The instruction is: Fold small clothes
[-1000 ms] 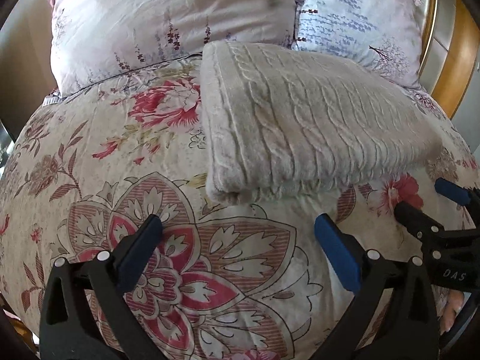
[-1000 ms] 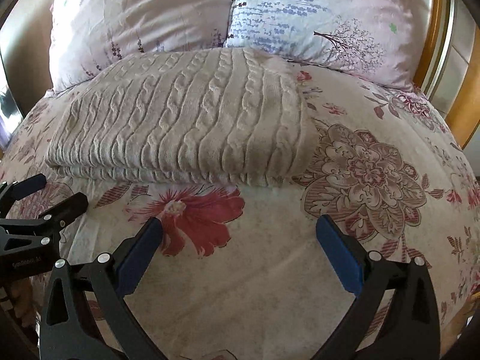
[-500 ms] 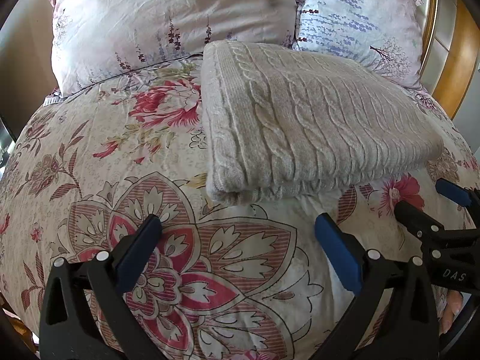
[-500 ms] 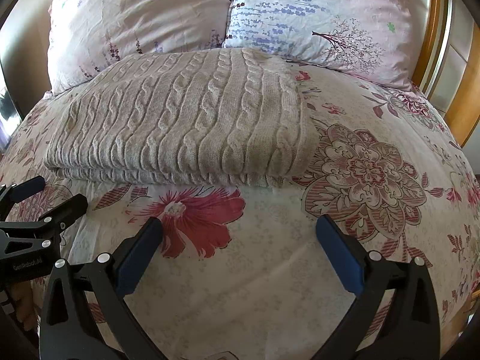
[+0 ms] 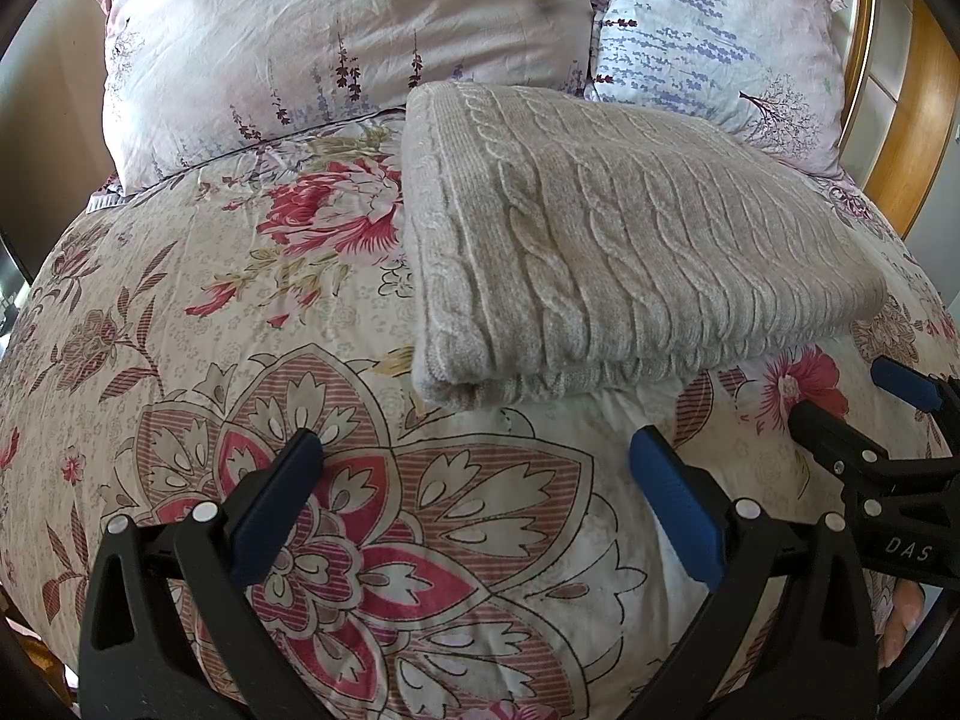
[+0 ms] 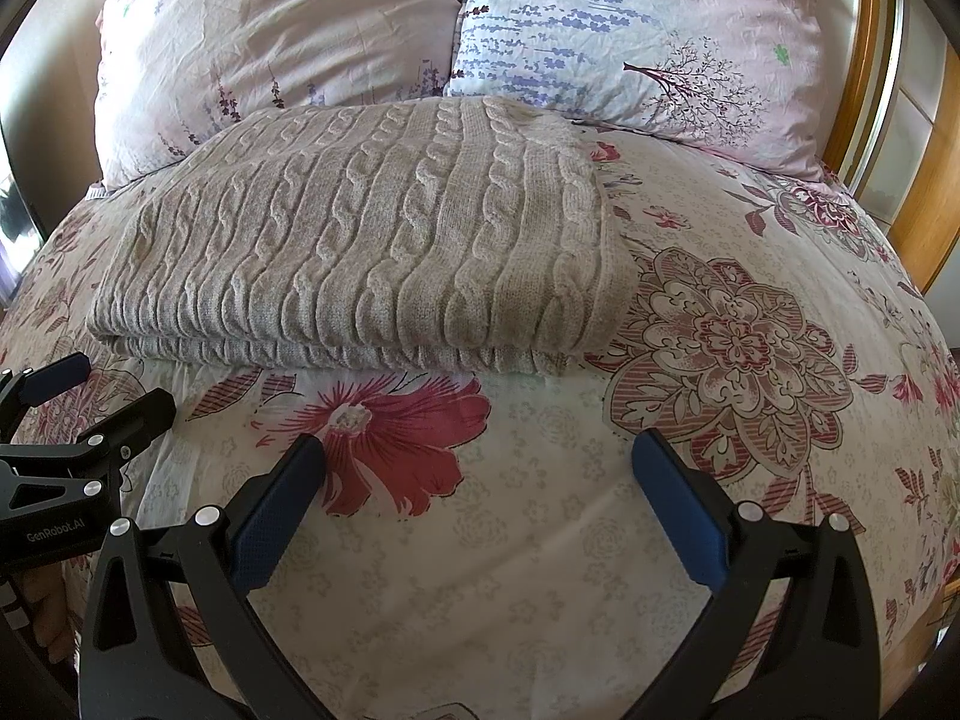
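Observation:
A beige cable-knit sweater [image 5: 606,246] lies folded in a neat rectangle on the floral bedspread [image 5: 252,324], just below the pillows; it also shows in the right wrist view [image 6: 372,246]. My left gripper [image 5: 474,456] is open and empty, a little short of the sweater's near left corner. My right gripper [image 6: 477,459] is open and empty, short of the sweater's near edge. Each gripper shows at the edge of the other's view: the right one [image 5: 852,402] and the left one [image 6: 102,390], both with jaws apart.
Two floral pillows [image 6: 282,42] [image 6: 636,36] lean at the head of the bed behind the sweater. A wooden headboard [image 6: 924,180] rises at the far right. The bedspread [image 6: 720,330] extends to the right of the sweater.
Nothing has moved much; both grippers stay open and hover in place before the folded sweater, with a slight drift of the views.

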